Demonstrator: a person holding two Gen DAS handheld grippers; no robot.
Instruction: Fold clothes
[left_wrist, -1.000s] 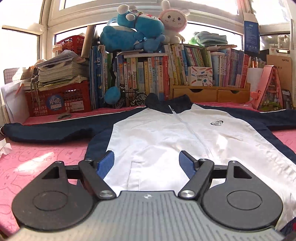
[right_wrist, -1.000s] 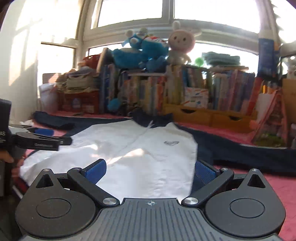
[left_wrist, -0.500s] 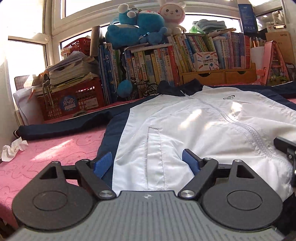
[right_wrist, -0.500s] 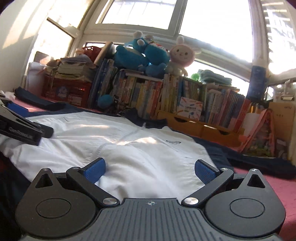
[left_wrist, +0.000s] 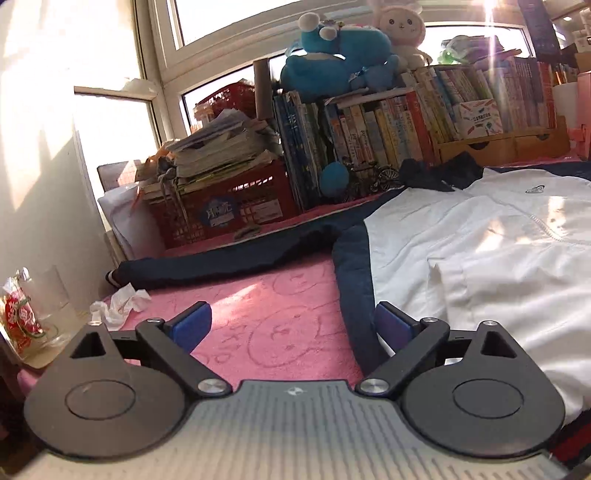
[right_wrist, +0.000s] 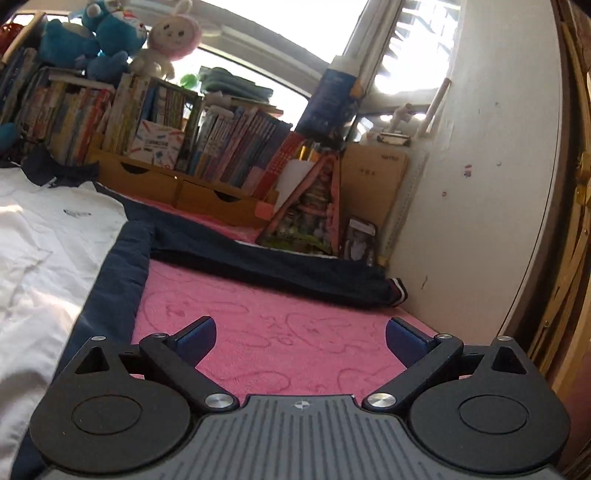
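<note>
Left wrist view showed the left gripper (left_wrist: 290, 324) with its fingers apart and holding nothing, over the pink embossed blanket (left_wrist: 258, 295), beside the navy side panel of the white jacket (left_wrist: 480, 258) lying flat with one dark sleeve stretched toward the blanket's left edge, where crumpled tissue (left_wrist: 118, 304) and a glass mug (left_wrist: 33, 314) sat. Right gripper (right_wrist: 300, 336) was likewise spread wide and empty over bare blanket (right_wrist: 277, 295), the jacket (right_wrist: 44, 240) to its left and its other sleeve (right_wrist: 277, 269) running to the wall, with upright books (right_wrist: 229, 144) and a wooden drawer box (right_wrist: 177, 192) along the far edge.
</note>
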